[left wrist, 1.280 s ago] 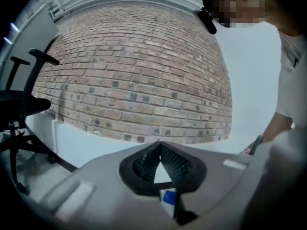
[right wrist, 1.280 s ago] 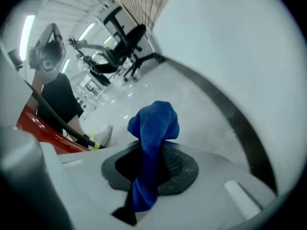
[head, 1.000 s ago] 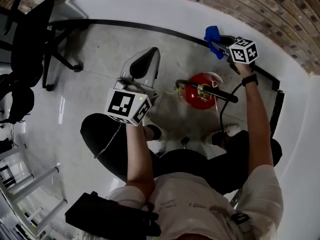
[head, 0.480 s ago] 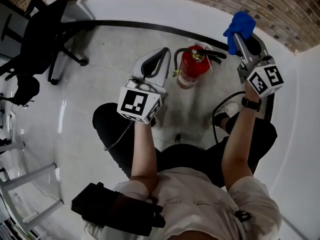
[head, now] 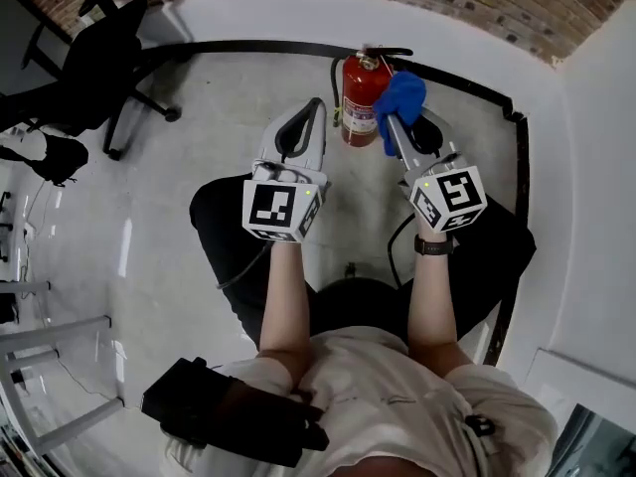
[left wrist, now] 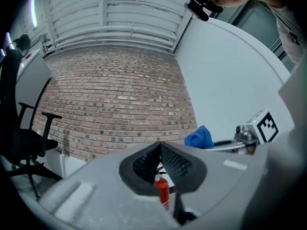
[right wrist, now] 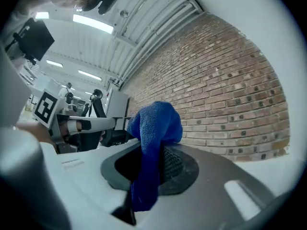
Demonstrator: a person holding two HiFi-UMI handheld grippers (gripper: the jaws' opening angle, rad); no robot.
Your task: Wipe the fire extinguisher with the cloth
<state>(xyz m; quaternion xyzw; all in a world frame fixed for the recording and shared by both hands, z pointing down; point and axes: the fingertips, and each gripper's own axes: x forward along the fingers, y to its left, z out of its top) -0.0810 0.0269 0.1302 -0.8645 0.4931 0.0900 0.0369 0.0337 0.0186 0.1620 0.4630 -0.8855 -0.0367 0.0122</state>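
A red fire extinguisher (head: 360, 95) stands upright on the grey floor by the white wall base. In the left gripper view the fire extinguisher (left wrist: 163, 191) shows small through the gap under the jaws. My right gripper (head: 395, 119) is shut on a blue cloth (head: 400, 97), which hangs against the extinguisher's right side. In the right gripper view the cloth (right wrist: 154, 128) bunches over the jaw tips and trails down between them. My left gripper (head: 317, 107) hovers just left of the extinguisher, its tips meeting with nothing held; in its own view the left gripper (left wrist: 159, 145) is shut.
A brick wall (head: 467, 3) rises behind the white base. A black office chair (head: 104, 48) stands at the back left. A black cable (head: 396, 238) runs on the floor by my knees. A black bag (head: 224, 420) lies near me, with metal frame legs (head: 40, 351) on the left.
My right gripper has carried the blue cloth leftward from beside the wall to the extinguisher's right side. The extinguisher now sits higher in the head view. The left gripper stays just left of it.
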